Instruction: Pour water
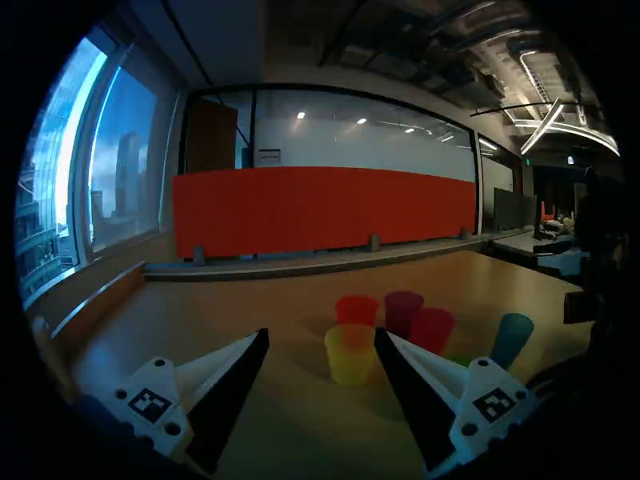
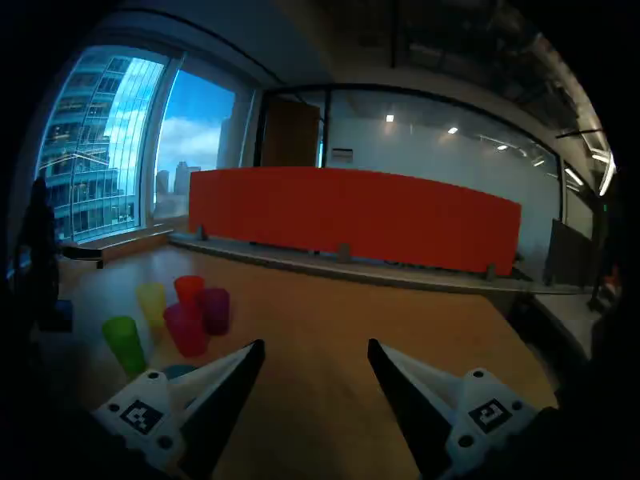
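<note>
Several plastic cups stand clustered on the wooden table (image 1: 240, 320). In the left gripper view a yellow cup (image 1: 350, 354) is nearest, just ahead of my open left gripper (image 1: 320, 340) and close to its right finger. Behind it are an orange cup (image 1: 356, 309), a purple cup (image 1: 402, 310), a red cup (image 1: 432, 328) and a teal cup (image 1: 510, 338). In the right gripper view the same group sits at the left: green cup (image 2: 124, 342), yellow cup (image 2: 151, 302), orange cup (image 2: 189, 290), purple cup (image 2: 214, 310), red cup (image 2: 186, 328). My right gripper (image 2: 314, 348) is open over bare table, empty.
A long orange partition (image 1: 320, 208) runs along the table's far edge, with glass walls behind it. Tall windows (image 1: 104, 184) fill the left side. Desks with dark equipment (image 1: 552, 240) stand at the right. A dark shape (image 2: 40, 256) is at the left edge of the right gripper view.
</note>
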`<state>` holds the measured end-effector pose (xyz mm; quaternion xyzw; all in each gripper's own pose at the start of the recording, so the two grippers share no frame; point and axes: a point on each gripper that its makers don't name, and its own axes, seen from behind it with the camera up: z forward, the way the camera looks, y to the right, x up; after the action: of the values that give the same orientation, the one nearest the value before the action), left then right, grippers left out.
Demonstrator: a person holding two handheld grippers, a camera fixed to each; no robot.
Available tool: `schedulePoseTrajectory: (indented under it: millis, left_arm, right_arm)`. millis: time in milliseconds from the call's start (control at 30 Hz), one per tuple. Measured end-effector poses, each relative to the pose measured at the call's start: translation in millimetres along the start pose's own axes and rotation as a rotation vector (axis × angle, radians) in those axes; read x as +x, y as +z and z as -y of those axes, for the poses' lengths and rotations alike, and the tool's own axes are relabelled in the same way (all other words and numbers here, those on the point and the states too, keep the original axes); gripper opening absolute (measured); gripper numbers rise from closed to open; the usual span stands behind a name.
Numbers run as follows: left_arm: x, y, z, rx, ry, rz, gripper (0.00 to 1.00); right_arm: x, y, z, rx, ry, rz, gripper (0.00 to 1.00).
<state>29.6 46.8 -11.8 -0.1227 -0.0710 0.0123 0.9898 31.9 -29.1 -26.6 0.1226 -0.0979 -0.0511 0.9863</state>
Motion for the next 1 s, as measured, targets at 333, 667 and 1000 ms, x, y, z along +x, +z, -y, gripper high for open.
schedulePoseTrajectory:
  millis: [333, 667, 1000]
  left_arm:
    - [22, -0.7, 5.0, 0.068, -0.021, -0.088, 0.98]
    - [39, -4.6, 14.6, 0.144, -0.036, -0.160, 0.98]
    - [35, -6.7, 23.8, 0.191, -0.035, -0.165, 0.98]
  right_arm:
    - [21, 0.9, -23, -0.150, 0.089, -0.127, 1.00]
    - [43, -5.0, -42, -0.260, 0.147, -0.227, 1.00]
    - [44, -5.0, -40, -0.285, 0.127, -0.239, 1.00]
